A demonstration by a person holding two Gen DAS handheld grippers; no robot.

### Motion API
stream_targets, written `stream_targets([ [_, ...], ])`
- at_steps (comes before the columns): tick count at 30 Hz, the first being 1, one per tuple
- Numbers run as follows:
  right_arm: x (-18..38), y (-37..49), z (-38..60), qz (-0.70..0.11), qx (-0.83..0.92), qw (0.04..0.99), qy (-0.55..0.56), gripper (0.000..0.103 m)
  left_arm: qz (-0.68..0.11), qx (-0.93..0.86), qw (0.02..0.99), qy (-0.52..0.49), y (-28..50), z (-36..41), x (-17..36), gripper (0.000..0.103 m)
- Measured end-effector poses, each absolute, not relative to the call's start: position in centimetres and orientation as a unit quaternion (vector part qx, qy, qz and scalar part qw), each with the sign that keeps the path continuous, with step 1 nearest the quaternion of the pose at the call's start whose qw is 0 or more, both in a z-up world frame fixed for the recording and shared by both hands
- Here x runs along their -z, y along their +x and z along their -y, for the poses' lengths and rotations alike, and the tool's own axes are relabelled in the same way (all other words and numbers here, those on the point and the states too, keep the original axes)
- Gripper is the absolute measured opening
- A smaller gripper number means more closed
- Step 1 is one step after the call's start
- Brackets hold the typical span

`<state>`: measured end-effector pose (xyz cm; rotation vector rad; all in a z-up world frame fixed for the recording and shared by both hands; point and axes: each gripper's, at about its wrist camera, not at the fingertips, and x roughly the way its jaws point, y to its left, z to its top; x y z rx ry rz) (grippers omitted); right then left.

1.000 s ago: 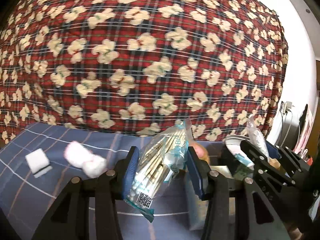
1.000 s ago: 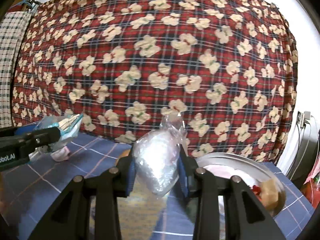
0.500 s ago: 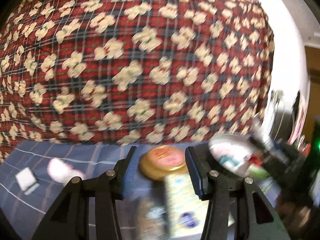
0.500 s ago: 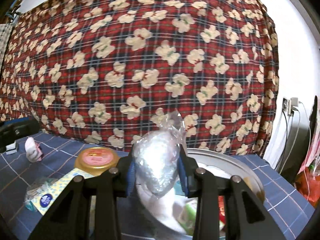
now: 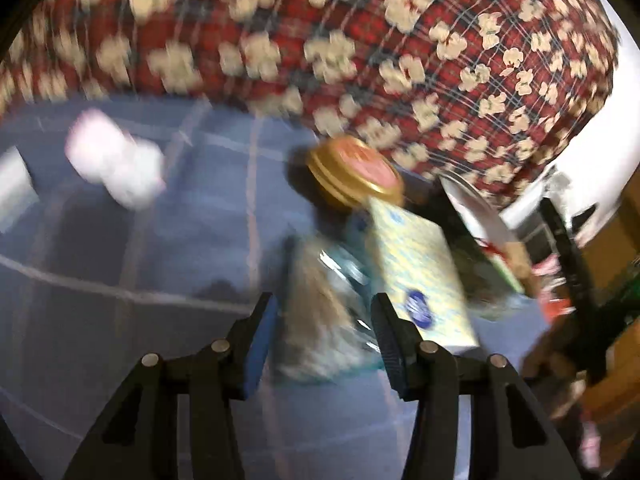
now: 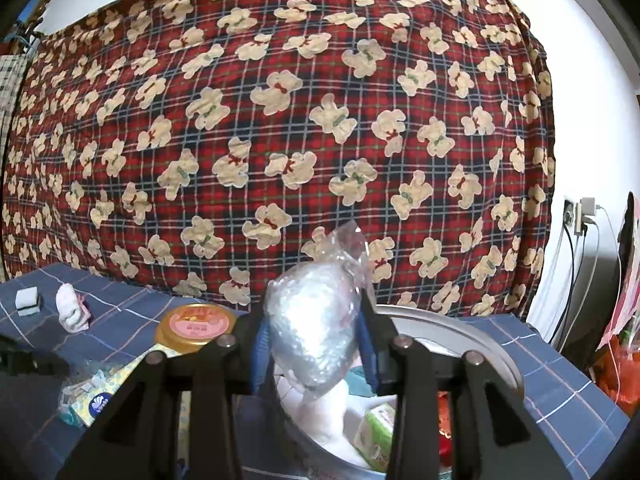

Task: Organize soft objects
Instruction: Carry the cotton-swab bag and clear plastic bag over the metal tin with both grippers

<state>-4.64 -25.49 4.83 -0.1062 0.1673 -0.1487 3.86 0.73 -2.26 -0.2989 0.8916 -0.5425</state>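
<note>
Surface: blue checked cloth [image 6: 132, 312] before a red plaid bear-print blanket [image 6: 280, 120]; white wall right. Right gripper [image 6: 316, 344] pinches a clear plastic bag [image 6: 312, 328] over a metal basin [image 6: 480, 344]. Left gripper [image 5: 324, 344] spread, empty.

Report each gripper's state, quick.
Left gripper: open, holding nothing.
Right gripper: closed on the clear plastic bag.

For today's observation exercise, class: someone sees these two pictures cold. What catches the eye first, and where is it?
First, the red plaid bear-print blanket filling the whole background. Next, the crinkly clear plastic bag clamped in the right gripper, held above the metal basin at lower right. Then the gold-rimmed jar lid on the blue checked cloth, left of the basin; the left wrist view is blurred, its jaws open.
</note>
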Motion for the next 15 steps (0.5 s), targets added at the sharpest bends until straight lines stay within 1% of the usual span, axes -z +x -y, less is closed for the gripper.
stream_targets([
  [3,-4.8,-4.5,25.7,-0.087,0.073,0.992,-0.047,0.038,-0.459,0.277,0.822,-0.19,4.2,-0.3,3.4,0.053],
  [4,-4.8,-4.5,25.8,-0.087,0.073,0.993,-0.044,0.038,-0.466,0.276,0.815,-0.203,4.4,-0.2,3.6,0.057],
  [9,-4.9,-4.6,25.9,-0.085,0.072,0.993,-0.041,0.038,-0.489,0.24,0.801,-0.248,5.4,-0.8,4.5,0.057],
  [11,-4.9,-4.7,25.9,-0.084,0.072,0.993,-0.042,0.038,-0.483,0.238,0.81,-0.232,5.4,-0.3,4.4,0.057],
  [13,-4.9,-4.7,25.8,-0.083,0.07,0.993,-0.044,0.038,-0.48,0.226,0.829,-0.175,5.2,1.1,3.8,0.057],
  [14,-4.9,-4.6,25.7,-0.083,0.07,0.993,-0.046,0.038,-0.479,0.219,0.837,-0.151,5.1,1.8,3.6,0.056],
  [15,-4.9,-4.6,25.6,-0.084,0.07,0.993,-0.048,0.038,-0.476,0.212,0.844,-0.129,5.1,2.5,3.6,0.052],
])
